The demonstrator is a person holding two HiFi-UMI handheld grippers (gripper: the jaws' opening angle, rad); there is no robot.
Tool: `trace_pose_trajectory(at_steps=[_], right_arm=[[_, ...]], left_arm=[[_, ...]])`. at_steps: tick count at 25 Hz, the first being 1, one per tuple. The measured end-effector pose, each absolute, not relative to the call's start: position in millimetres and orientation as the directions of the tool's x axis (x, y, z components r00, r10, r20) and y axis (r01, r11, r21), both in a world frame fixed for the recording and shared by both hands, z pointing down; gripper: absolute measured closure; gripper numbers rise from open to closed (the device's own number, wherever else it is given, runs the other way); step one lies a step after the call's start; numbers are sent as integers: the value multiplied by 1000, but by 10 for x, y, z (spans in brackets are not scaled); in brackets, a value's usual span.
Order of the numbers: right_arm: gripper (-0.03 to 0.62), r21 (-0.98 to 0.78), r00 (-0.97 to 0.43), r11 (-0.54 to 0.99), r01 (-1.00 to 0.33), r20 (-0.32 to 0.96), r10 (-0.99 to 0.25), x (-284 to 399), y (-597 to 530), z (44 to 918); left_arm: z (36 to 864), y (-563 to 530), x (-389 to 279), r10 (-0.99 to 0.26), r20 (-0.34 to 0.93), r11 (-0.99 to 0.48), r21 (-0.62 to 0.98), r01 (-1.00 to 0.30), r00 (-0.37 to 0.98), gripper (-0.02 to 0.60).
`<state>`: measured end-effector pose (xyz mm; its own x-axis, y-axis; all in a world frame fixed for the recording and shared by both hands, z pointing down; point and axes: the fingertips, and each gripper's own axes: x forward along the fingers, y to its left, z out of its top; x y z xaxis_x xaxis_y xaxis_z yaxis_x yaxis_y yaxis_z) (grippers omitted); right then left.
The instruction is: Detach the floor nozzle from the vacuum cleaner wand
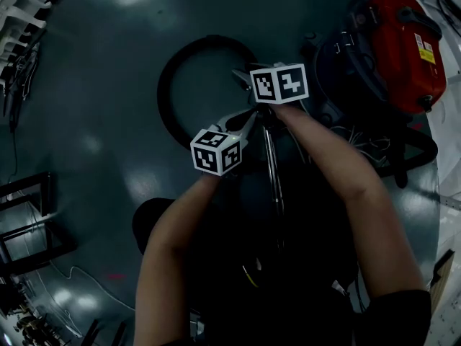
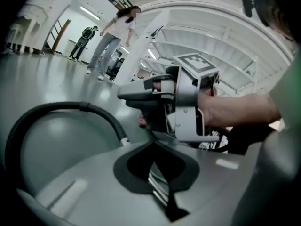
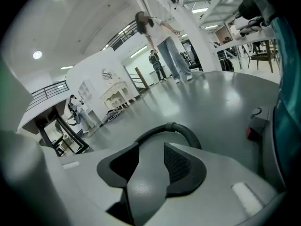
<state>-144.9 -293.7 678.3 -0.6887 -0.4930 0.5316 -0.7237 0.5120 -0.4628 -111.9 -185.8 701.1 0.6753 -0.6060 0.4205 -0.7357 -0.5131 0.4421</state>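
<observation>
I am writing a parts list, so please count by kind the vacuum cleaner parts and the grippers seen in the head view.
Grippers: 2 (left gripper, right gripper)
Red vacuum cleaner body: 1
Black hose: 1
Metal wand: 1
Total: 5

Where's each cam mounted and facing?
Head view: on the person's head, steeply down at the floor; left forearm, right forearm, left gripper, right gripper, wand.
Left gripper view: on the left gripper, along its fingers toward the right gripper and its hand.
Right gripper view: on the right gripper, along its fingers across the floor to the hose; no hand.
Shared: all three show the hose; head and left gripper views, the right gripper.
</observation>
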Motion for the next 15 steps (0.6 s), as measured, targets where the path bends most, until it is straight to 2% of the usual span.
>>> trace_pose_trajectory(at_steps=[6,10,11,13,15], right_arm=[[444,-411,-615,461,-787,589,-524,-1139,-3027,6974],[445,-333,-579,492,-804,626,-523,-1011,-3005,7057],[445,-324,-580,504,-801,628,-519,-1001,-2988,7055],[447,-306,-580,522,-796,630,-516,-967,-2978,7055],[448,-292,-570,522,-801,637,-519,-891,-3003,7089]], left_arm=[[7334,-1926,-1300,-646,503,-456,348,-819,574,577],[7508,-2170,-1289,-680,506,-361,399,-843,530,577],[7580,-2212,-1264,-681,507,-338,422,-842,528,556],[7715,-2281,-1174,-670,514,-323,449,-834,536,463],[7748,-2379,-1057,-667,499,-334,464,-820,554,429]])
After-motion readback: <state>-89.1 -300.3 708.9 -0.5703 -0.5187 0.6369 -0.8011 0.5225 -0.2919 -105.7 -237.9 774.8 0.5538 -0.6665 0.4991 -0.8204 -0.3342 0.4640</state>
